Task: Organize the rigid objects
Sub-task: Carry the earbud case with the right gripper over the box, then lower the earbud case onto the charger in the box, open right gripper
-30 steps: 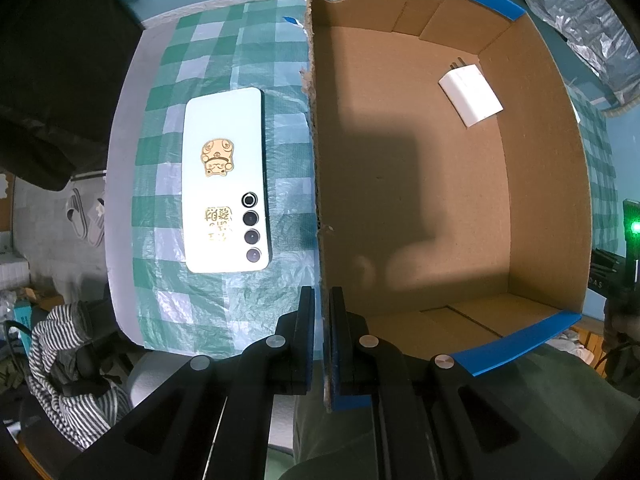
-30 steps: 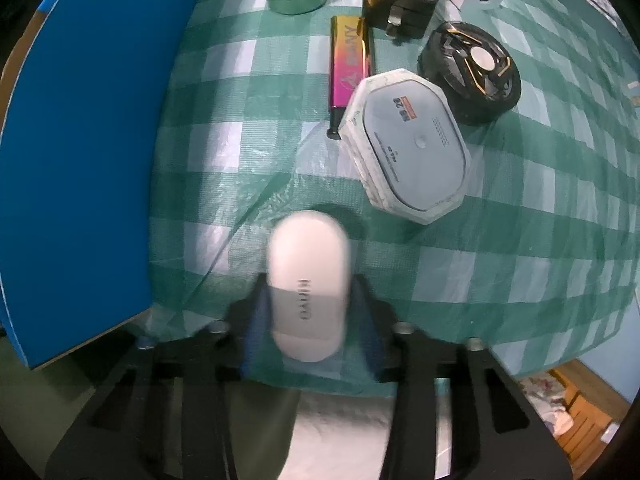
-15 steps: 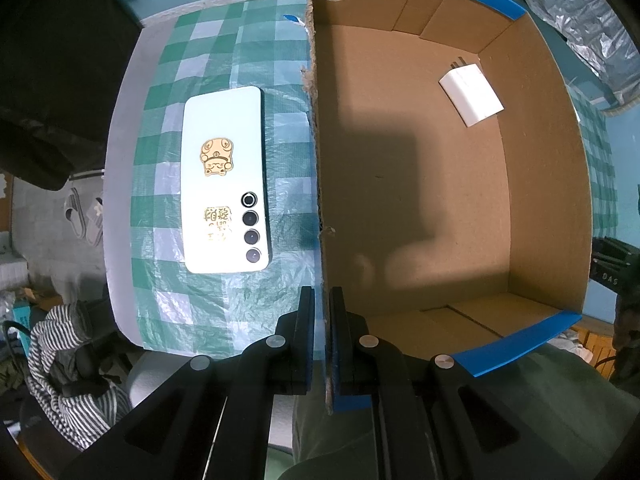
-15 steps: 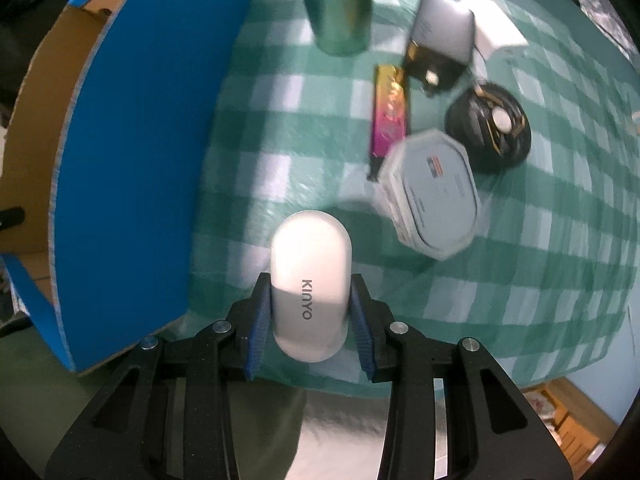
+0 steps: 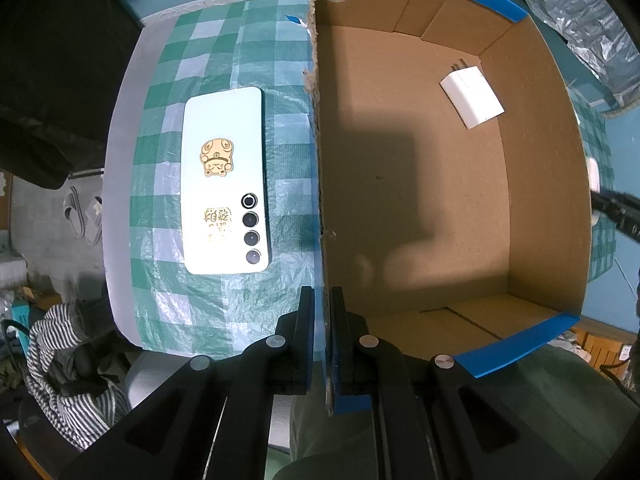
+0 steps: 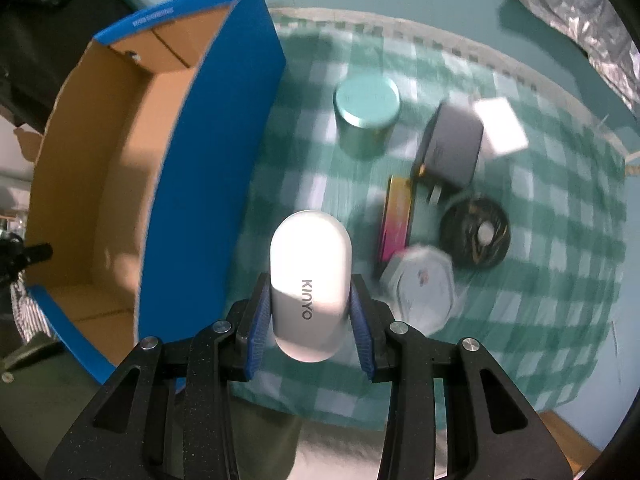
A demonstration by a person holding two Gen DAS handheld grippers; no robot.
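Note:
My right gripper [image 6: 307, 300] is shut on a white oval KINYO case [image 6: 310, 276] and holds it above the checked cloth, just right of the blue-sided cardboard box [image 6: 208, 184]. My left gripper [image 5: 322, 316] is shut on the box's left wall [image 5: 318, 160]. A white charger [image 5: 471, 96] lies inside the box at the far right corner. A white phone [image 5: 224, 190] lies face down on the cloth left of the box. The right gripper's black tip [image 5: 616, 210] shows past the box's right wall.
On the cloth right of the box stand a teal tin [image 6: 367, 114], a grey charger [image 6: 450, 152], a white block [image 6: 502, 128], a pink-yellow lighter [image 6: 396, 220], a black disc [image 6: 476, 232] and a white octagonal box [image 6: 422, 284]. The table edge is near.
My right gripper has lifted the white case off the cloth and moved it left toward the box. My left gripper has kept its hold on the box wall.

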